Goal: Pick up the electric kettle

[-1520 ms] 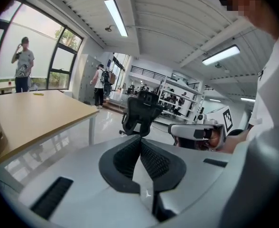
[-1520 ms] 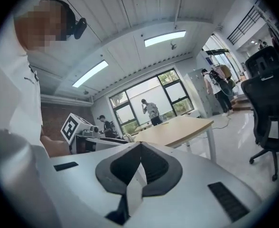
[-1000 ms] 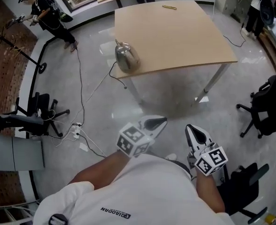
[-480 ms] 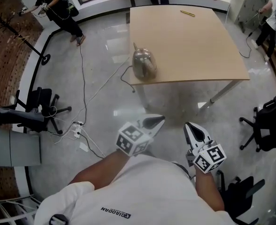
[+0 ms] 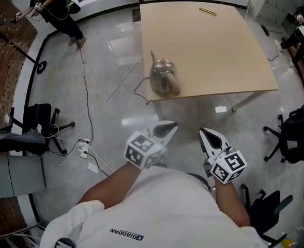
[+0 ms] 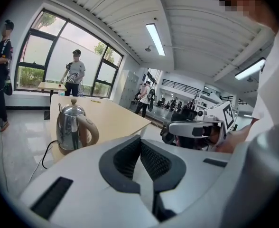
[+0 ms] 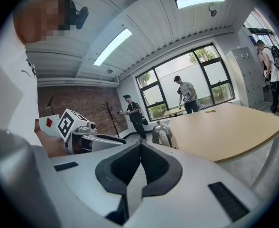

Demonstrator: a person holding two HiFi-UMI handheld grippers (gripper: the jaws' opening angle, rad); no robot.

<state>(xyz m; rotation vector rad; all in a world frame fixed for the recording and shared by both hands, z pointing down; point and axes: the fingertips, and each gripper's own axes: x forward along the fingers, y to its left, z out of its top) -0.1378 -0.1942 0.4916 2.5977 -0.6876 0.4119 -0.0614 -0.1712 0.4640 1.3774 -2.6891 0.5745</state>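
Observation:
A shiny steel electric kettle (image 5: pixel 164 77) with a beige handle stands at the near left corner of a light wooden table (image 5: pixel 214 40); a black cord runs from it down to the floor. The kettle (image 6: pixel 74 128) shows at the left in the left gripper view, and the kettle (image 7: pixel 162 133) shows small in the middle of the right gripper view. My left gripper (image 5: pixel 171 125) and right gripper (image 5: pixel 203 134) are both shut and empty, held side by side over the floor, well short of the table.
A yellow pencil (image 5: pixel 208 12) lies at the table's far end. Cables and a power strip (image 5: pixel 82 148) trail over the glossy floor to the left. Office chairs (image 5: pixel 35 125) stand left and a black chair (image 5: pixel 294 133) at right. People stand beyond the table.
The table and kettle have come nearer and lower in the head view as I walk toward them. Both grippers keep their pose in front of my body, still shut.

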